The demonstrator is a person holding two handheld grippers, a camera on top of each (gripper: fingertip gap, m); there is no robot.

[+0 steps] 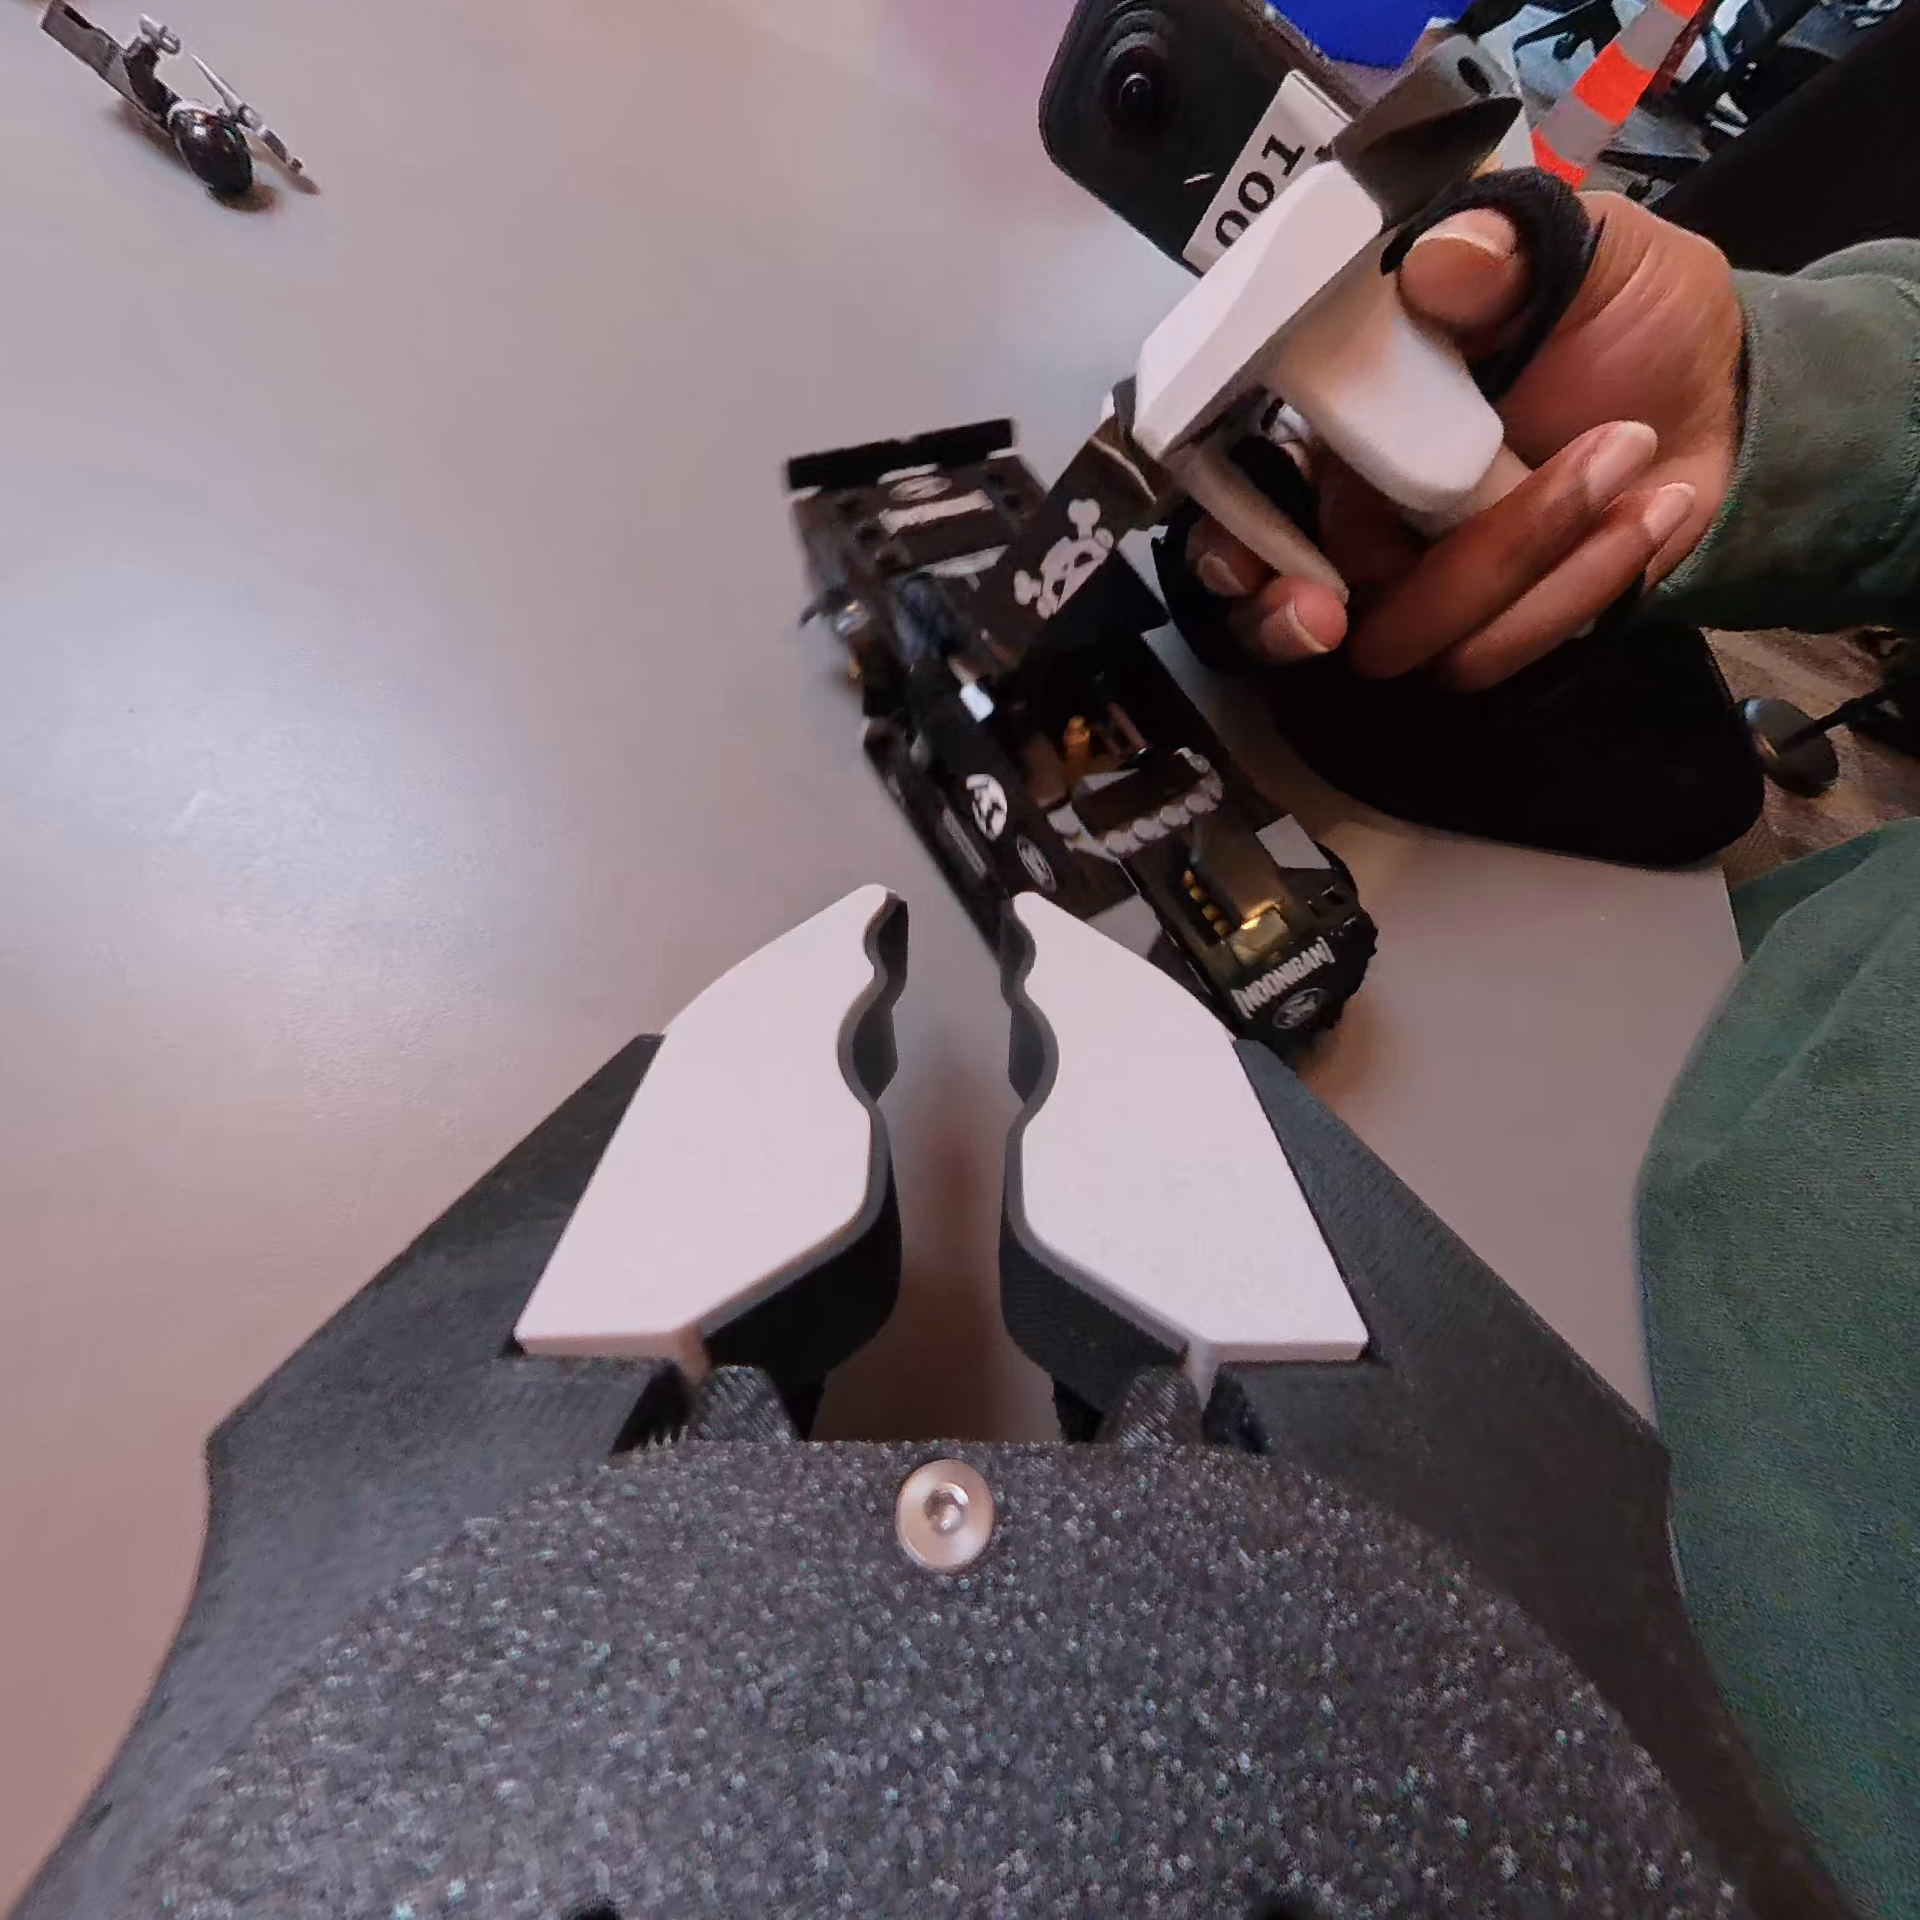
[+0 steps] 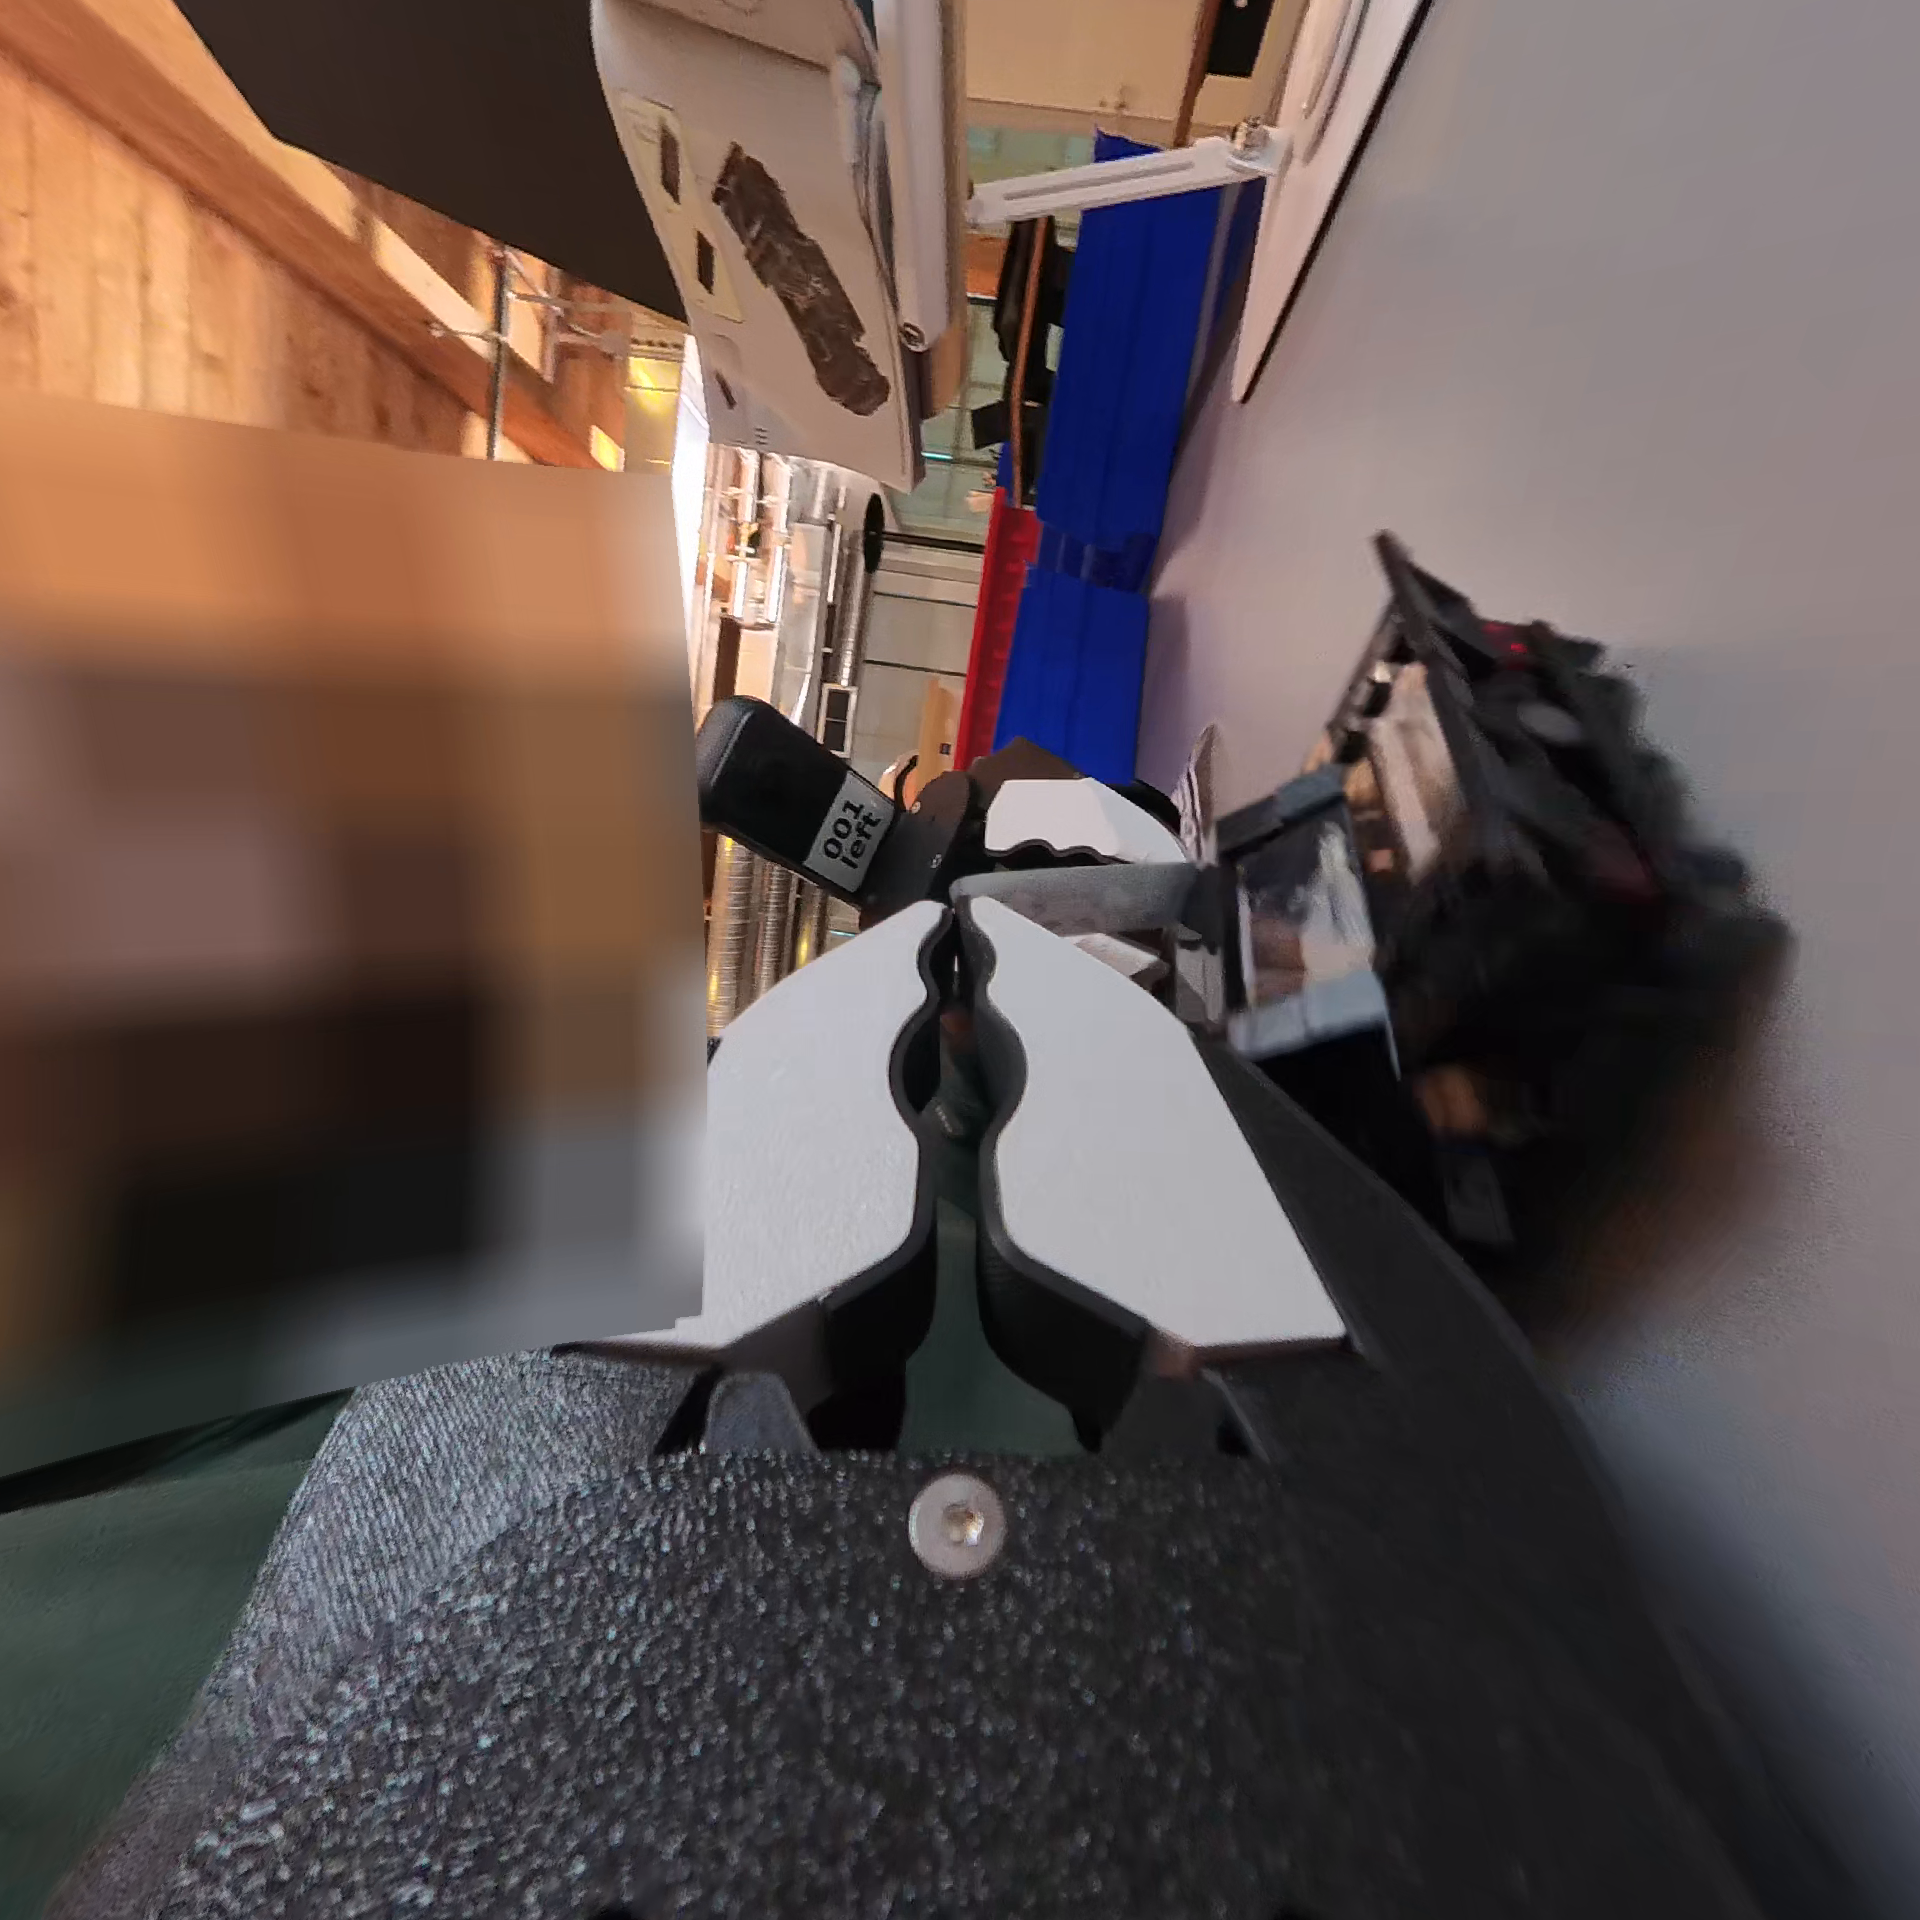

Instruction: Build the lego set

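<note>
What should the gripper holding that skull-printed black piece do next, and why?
Probably lower the skull piece onto the black lego car and press: the right gripper holds it tilted just above the car body, while the left gripper waits open beside the car.

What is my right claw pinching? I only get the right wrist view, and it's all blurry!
Observer: A flat black piece with a white skull picture, clamped in your right claw.
Operator: Is it on the car?
Observer: It slants down over the far half of the black car; I cannot tell if it touches.
Operator: Any bits left over?
Observer: One small black and silver build lies far off on the grey table.
</note>
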